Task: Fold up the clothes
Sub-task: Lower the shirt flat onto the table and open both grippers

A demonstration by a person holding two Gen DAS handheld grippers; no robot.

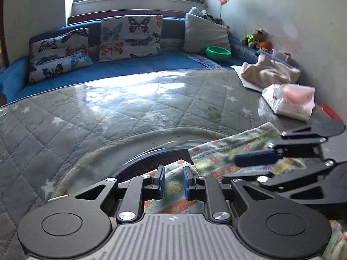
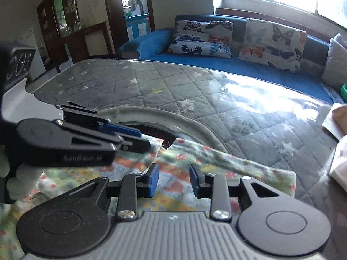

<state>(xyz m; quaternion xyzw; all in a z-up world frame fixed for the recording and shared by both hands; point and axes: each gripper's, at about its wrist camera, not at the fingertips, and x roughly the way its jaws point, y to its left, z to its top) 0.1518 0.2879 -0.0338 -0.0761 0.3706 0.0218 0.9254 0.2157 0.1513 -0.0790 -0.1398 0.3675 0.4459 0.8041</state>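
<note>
Left gripper [image 1: 173, 182]: jaws parted by a narrow gap, blue pads [image 1: 160, 183] facing each other. A fold of the floral garment [image 1: 216, 153] runs up between them; whether the pads actually pinch the cloth cannot be told from either view.

Right gripper [image 2: 173, 182]: jaws a little wider apart than the left pair, floral cloth lying beneath and between its pads [image 2: 153, 179]. No clear contact seen, so a grip here cannot be told either.

The 2 grippers sit close together, side by side. In the left wrist view the right gripper [image 1: 258, 158] enters from the right, its blue finger lying over the cloth. In the right wrist view the left gripper [image 2: 128, 131] enters from the left, resting on the garment's near edge.

Garment: light green print with orange and yellow patches, spread under both tools at the near edge of the table, 1 strip trailing off to the right of the right gripper.

Ahead of both grippers: grey quilted cover [image 1: 108, 112] with white stars, under a glossy clear sheet. Beyond it a blue sofa [image 1: 141, 65] with 2 butterfly cushions [image 1: 130, 35]. Far right of the left gripper: a beige cloth heap [image 1: 271, 71] and a white plastic bag [image 1: 288, 99].
</note>
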